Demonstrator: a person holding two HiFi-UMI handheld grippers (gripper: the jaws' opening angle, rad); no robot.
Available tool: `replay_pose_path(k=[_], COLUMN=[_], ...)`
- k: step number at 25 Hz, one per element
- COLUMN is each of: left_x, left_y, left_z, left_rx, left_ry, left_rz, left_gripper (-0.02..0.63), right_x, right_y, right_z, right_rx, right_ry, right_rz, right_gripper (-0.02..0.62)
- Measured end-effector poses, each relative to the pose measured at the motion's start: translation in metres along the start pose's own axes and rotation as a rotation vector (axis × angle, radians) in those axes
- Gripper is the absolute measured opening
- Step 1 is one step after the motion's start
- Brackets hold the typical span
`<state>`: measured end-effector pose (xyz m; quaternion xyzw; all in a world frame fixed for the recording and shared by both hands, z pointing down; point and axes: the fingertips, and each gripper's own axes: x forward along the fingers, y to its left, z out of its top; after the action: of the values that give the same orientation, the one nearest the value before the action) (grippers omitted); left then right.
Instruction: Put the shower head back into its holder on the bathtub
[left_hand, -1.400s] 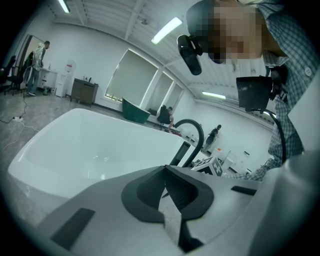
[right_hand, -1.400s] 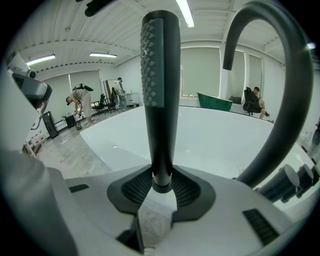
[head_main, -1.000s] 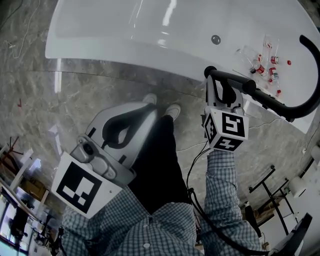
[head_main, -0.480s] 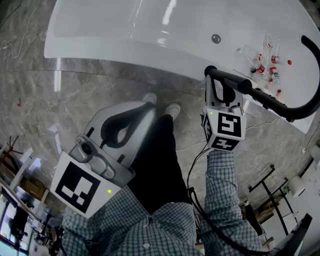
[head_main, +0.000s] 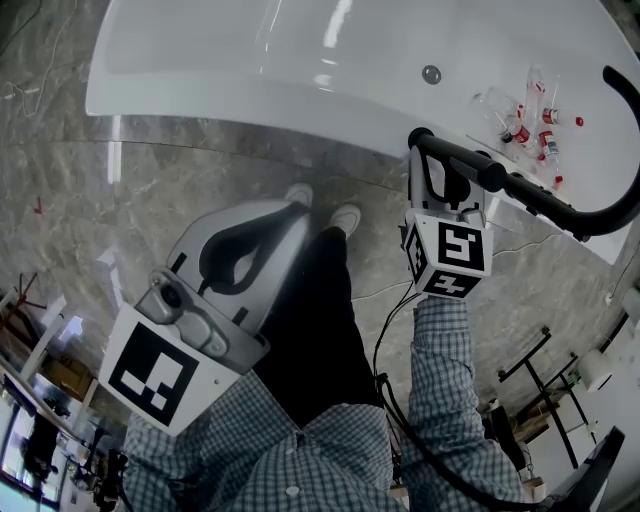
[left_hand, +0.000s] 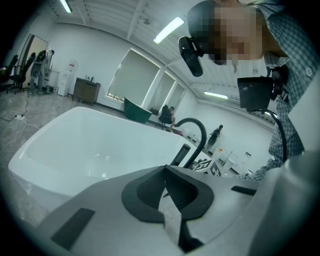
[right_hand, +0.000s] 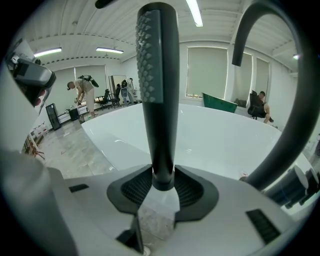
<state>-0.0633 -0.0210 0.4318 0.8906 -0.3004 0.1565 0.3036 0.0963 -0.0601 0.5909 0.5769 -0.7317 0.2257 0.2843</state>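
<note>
Between right tongs (right_hand: 159, 175), black shower head (right_hand: 159, 90)

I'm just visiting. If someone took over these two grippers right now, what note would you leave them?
Right gripper: shut on the black shower head, at the near edge of the bathtub beside the curved black tap.
Left gripper: shut, empty, away from the bathtub.
Done: shower head is in hand.
Left: seat it in its holder, which I cannot pick out here, then release.
</note>
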Motion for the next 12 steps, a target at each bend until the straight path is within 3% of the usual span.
replay_pose_path(k=[12], left_x=[0.003], left_y=[-0.007], left_z=[0.001], left_rx=[0.014], left_ry=[-0.002], left_rz=[-0.008], left_gripper=[0.009], right_x=[-0.010], right_y=[-0.002], right_z=[-0.008], right_rx=[-0.028], right_ry=[0.006], right_rz=[-0.006], right_gripper=[0.123])
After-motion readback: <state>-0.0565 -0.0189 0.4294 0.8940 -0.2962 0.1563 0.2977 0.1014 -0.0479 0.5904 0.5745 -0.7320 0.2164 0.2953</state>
